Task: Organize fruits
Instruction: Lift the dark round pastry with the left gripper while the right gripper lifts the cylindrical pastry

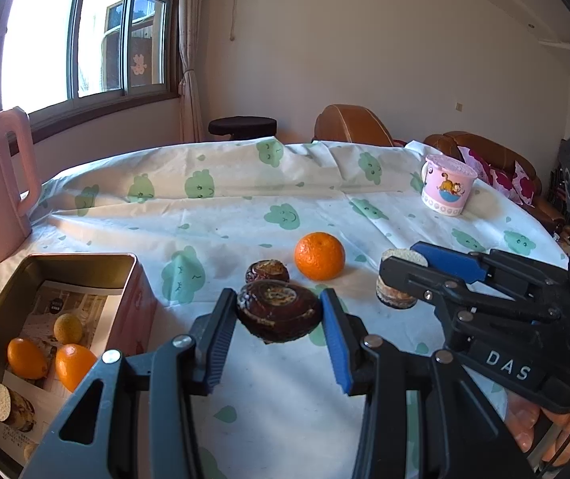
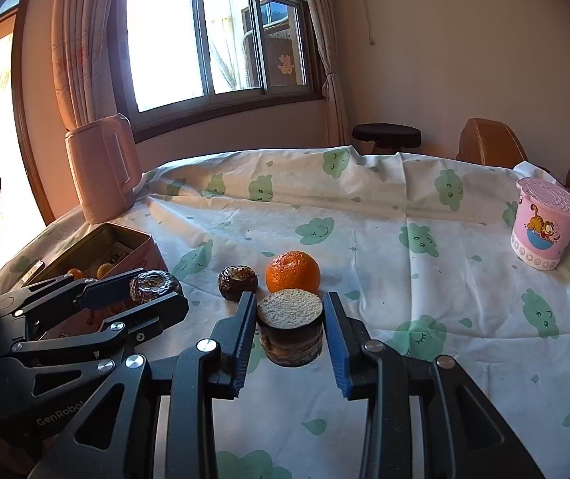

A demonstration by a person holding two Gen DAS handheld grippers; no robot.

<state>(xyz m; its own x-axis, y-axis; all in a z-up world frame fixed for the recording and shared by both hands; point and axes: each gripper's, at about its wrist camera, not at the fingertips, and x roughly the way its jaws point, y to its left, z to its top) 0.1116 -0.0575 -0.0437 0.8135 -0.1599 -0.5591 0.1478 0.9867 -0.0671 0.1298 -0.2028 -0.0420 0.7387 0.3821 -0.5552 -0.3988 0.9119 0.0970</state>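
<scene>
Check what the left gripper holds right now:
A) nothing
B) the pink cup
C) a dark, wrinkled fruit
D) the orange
C: the left gripper has its blue pads closed on a dark, wrinkled fruit, while the orange sits untouched on the tablecloth behind it.

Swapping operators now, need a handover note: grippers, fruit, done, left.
Left gripper: shut on the dark wrinkled fruit, lifted beside the tin box.
Right gripper: fingers either side of the cut dark fruit on the table; contact unclear.
Done: box holds small orange fruits and a cut piece.
Left: place both, then the orange and the small dark fruit on the tablecloth.
</scene>
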